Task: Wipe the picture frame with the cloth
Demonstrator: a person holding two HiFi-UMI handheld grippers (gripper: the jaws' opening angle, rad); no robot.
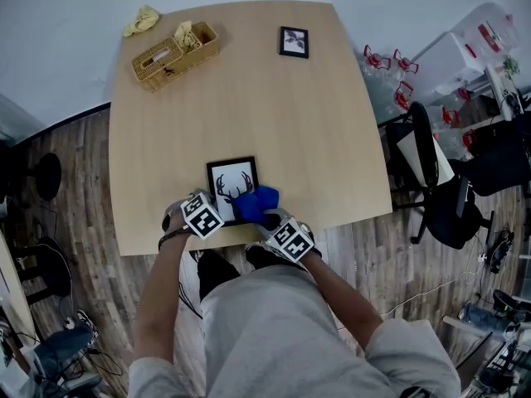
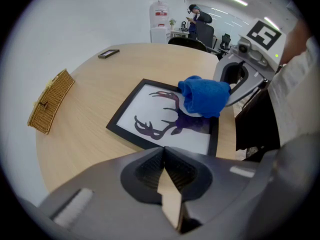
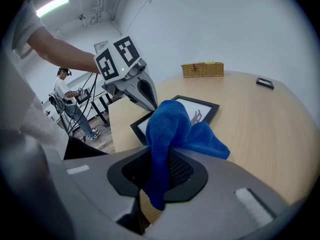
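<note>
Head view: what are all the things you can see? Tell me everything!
table: 1, light wood, centre
deer picture frame: 1, black, table's near edge
cloth: 1, blue, on that frame's right side
small picture frame: 1, black, far right
basket: 1, tan, far left
yellow crumpled thing: 1, yellow, by far left corner
office chair: 1, black, right of table
left gripper: 1, grey, shut, empty
right gripper: 1, grey, gripping cloth

Count on my feed: seven things, two tools.
I count two picture frames, the deer frame (image 1: 231, 187) and the small frame (image 1: 294, 41); one blue cloth (image 1: 256, 205); one wicker basket (image 1: 175, 55); one yellow crumpled piece (image 1: 142, 20); one table (image 1: 249, 106); one office chair (image 1: 440, 197); two grippers, the left gripper (image 2: 164, 156) and the right gripper (image 3: 159, 159).
</note>
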